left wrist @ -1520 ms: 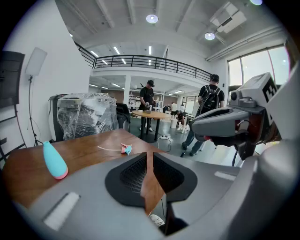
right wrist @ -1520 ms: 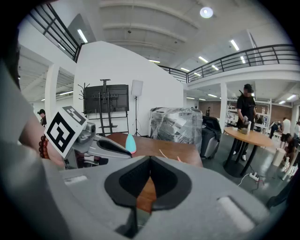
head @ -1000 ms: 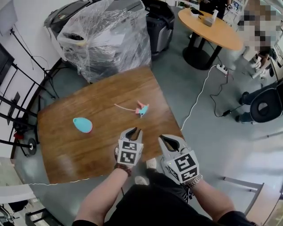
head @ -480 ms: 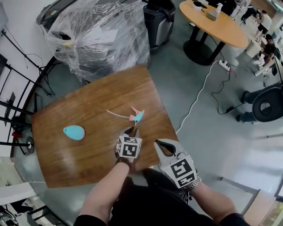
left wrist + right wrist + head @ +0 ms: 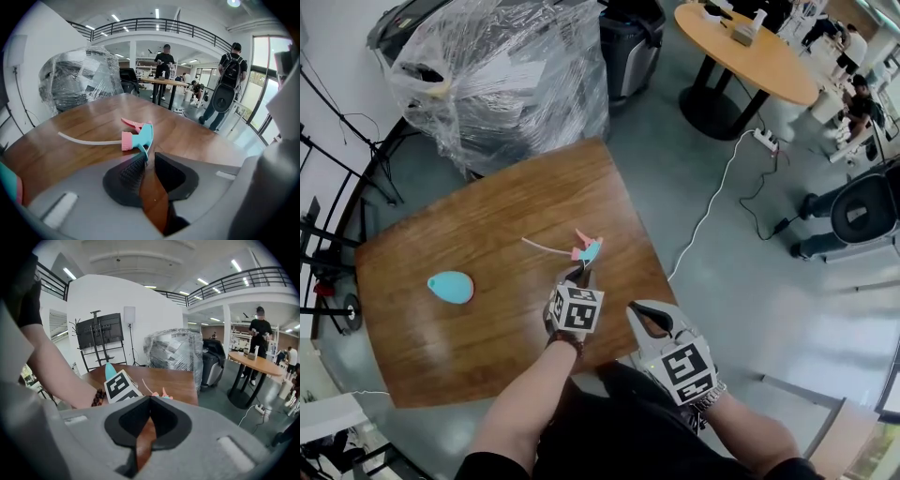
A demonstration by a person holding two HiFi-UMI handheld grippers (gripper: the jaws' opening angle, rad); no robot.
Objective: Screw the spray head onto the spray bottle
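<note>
My left claw [image 5: 149, 157] hovered with jaws slightly apart and empty, tips just short of the spray head [image 5: 139, 136] on the table [image 5: 487, 211]. My right claw [image 5: 150, 401] was closed and empty. The spray bottle [image 5: 450, 287] lay well left.

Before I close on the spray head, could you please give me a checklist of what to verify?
1. Spray head lies free on the table: ok.
2. Left gripper points at the spray head, just short of it: ok.
3. Left jaws wide enough for it: probably not ok, only a narrow gap, nothing between them.
4. Spray bottle upright: not ok, it lies on its side.
5. Right gripper ready for the bottle: not ok, jaws shut, empty.
</note>
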